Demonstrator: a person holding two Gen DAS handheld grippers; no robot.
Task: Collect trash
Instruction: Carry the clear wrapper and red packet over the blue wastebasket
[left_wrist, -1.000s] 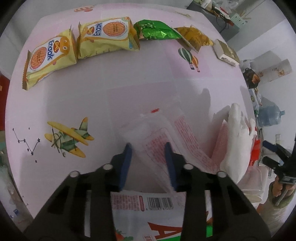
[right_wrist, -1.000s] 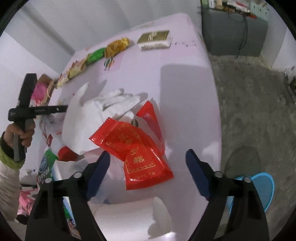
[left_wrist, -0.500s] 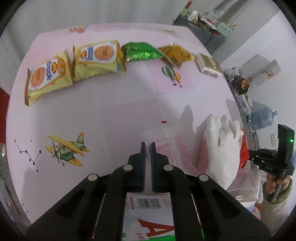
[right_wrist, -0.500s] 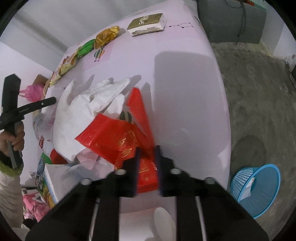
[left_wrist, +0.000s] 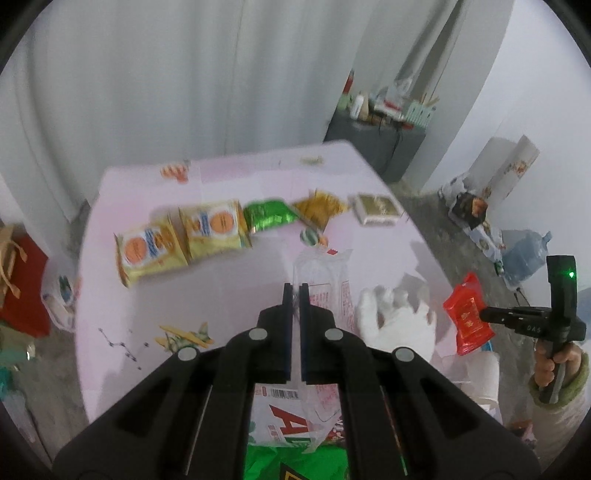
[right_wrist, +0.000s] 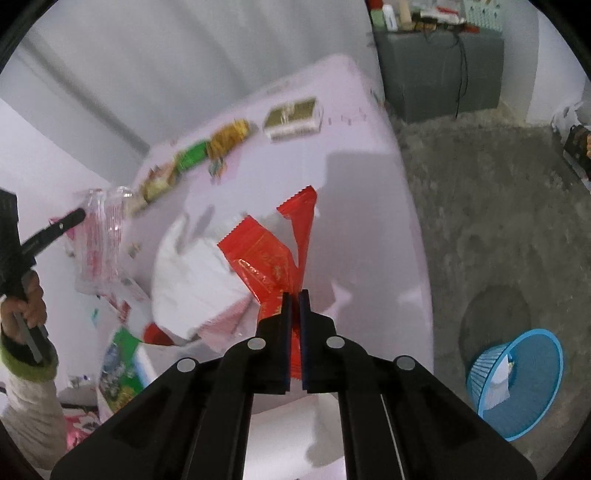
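My left gripper (left_wrist: 294, 291) is shut on a clear plastic wrapper with red print (left_wrist: 325, 284), lifted above the pink table (left_wrist: 258, 295); the same wrapper (right_wrist: 101, 236) hangs at the left of the right wrist view. My right gripper (right_wrist: 294, 297) is shut on a red foil packet (right_wrist: 266, 258), raised off the table; that packet (left_wrist: 467, 314) shows at the right of the left wrist view. A crumpled white glove (left_wrist: 395, 321) lies on the table between them, also the white glove (right_wrist: 192, 280) under the red packet.
Two yellow snack bags (left_wrist: 181, 236), a green packet (left_wrist: 271, 214), a gold packet (left_wrist: 319, 208) and a small box (left_wrist: 376, 208) line the table's far side. A blue basket (right_wrist: 517, 380) stands on the floor at the right. Printed cartons (left_wrist: 291, 417) lie near me.
Both grippers closed: the left on the clear wrapper, the right on the red packet. Both then rose, lifting their wrappers off the table; the left view tilted up toward the wall.
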